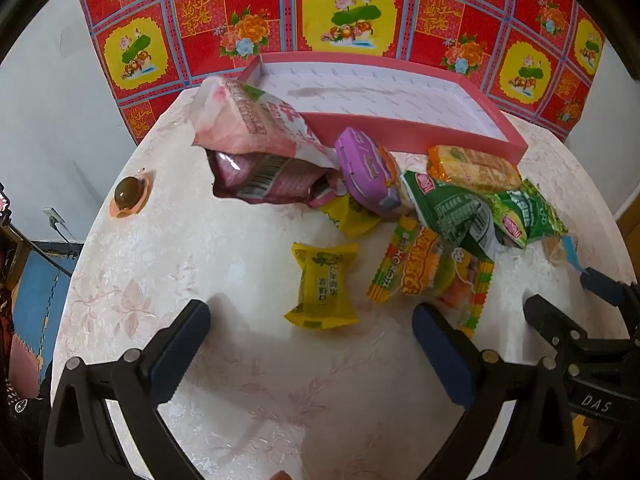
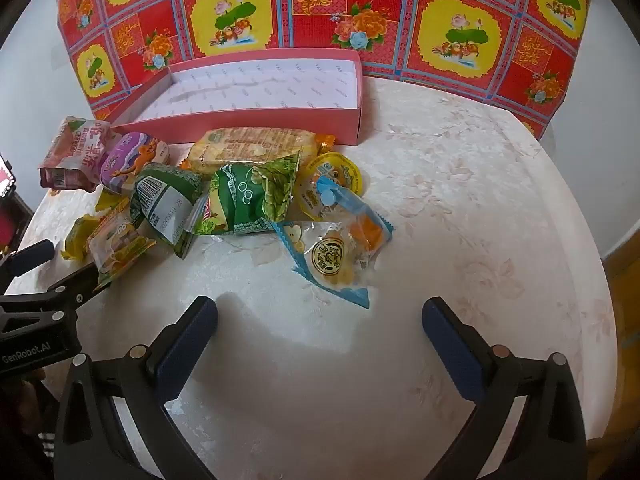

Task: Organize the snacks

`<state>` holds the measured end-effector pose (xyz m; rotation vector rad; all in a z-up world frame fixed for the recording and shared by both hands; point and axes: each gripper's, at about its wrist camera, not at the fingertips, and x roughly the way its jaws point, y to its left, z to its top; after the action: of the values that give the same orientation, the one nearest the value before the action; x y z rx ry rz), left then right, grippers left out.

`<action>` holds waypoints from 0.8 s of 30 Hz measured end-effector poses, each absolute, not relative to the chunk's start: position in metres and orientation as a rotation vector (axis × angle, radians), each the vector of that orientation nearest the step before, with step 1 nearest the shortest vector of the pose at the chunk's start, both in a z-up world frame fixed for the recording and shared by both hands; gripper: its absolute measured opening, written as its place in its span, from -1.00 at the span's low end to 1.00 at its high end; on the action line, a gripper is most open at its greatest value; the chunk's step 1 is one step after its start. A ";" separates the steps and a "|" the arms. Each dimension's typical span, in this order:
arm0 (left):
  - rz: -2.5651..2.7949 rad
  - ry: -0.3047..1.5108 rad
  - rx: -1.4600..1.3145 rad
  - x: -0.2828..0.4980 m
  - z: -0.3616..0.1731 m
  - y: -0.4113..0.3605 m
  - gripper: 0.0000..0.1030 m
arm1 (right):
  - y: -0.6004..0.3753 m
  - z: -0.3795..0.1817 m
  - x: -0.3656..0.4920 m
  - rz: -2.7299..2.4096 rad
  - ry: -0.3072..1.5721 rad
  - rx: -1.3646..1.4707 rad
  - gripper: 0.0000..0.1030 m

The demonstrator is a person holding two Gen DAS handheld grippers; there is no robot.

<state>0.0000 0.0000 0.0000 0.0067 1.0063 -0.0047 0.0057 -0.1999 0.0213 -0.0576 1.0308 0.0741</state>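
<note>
Both your grippers, left (image 1: pixel 310 340) and right (image 2: pixel 320 332), gape empty before the snacks (image 2: pixel 240 196) fronting the box (image 2: pixel 256 116).

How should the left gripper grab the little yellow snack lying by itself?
The yellow packet lies flat, alone on the table, just ahead of the open left gripper. Probably best to come down from above and close the fingers across its puffy middle, on the long sides, not the thin crimped ends.

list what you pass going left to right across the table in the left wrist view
brown candy → pink bag → yellow packet → purple tub → green bag
</note>
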 end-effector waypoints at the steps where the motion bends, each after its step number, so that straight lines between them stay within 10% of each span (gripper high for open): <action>1: -0.005 1.006 0.007 0.000 0.000 0.000 0.99 | -0.200 0.021 0.006 0.074 1.032 -0.058 1.00; 24: -0.004 0.997 0.010 -0.001 0.000 -0.001 0.99 | -0.200 0.021 0.005 0.074 1.027 -0.057 1.00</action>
<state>-0.0006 -0.0006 0.0001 0.0100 0.9969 -0.0035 0.0053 -0.1998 0.0212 -0.0575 1.0274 0.0742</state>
